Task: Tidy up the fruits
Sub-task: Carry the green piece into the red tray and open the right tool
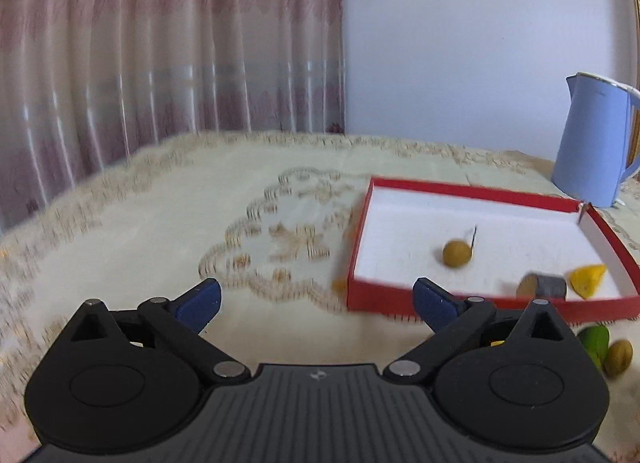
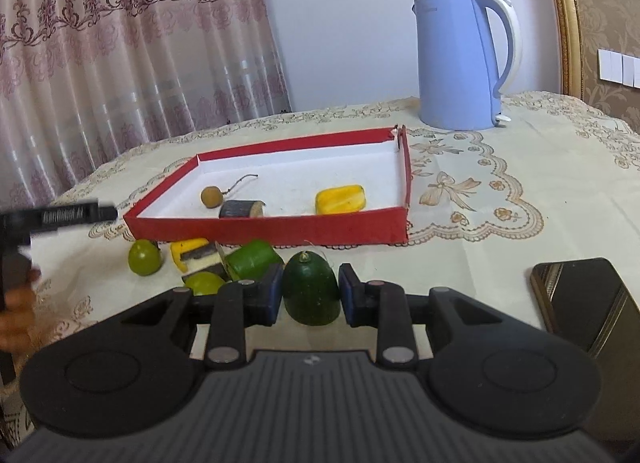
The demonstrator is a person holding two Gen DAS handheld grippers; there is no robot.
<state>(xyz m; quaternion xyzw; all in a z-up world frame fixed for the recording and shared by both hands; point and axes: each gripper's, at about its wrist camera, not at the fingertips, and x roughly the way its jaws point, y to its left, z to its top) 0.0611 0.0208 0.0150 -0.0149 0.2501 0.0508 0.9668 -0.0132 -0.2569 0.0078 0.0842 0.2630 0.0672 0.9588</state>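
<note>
My right gripper [image 2: 310,295] is shut on a dark green, dome-shaped fruit [image 2: 310,283] just in front of the red tray [image 2: 264,229]. In the tray's white inside lie a brown round fruit with a stem [image 2: 211,197], a dark cylinder piece [image 2: 241,209] and a yellow piece [image 2: 340,199]. Before the tray lie a green round fruit [image 2: 145,257], a yellow-and-dark piece [image 2: 194,253], a green cylinder [image 2: 254,259] and a lime [image 2: 204,283]. My left gripper [image 1: 318,303] stands open and empty over the tablecloth, left of the tray [image 1: 400,295].
A blue kettle [image 2: 460,63] stands behind the tray at the back right. A dark phone [image 2: 588,303] lies at my right gripper's right. A person's hand [image 2: 16,303] with the blurred left tool shows at the left edge. Curtains hang behind the table.
</note>
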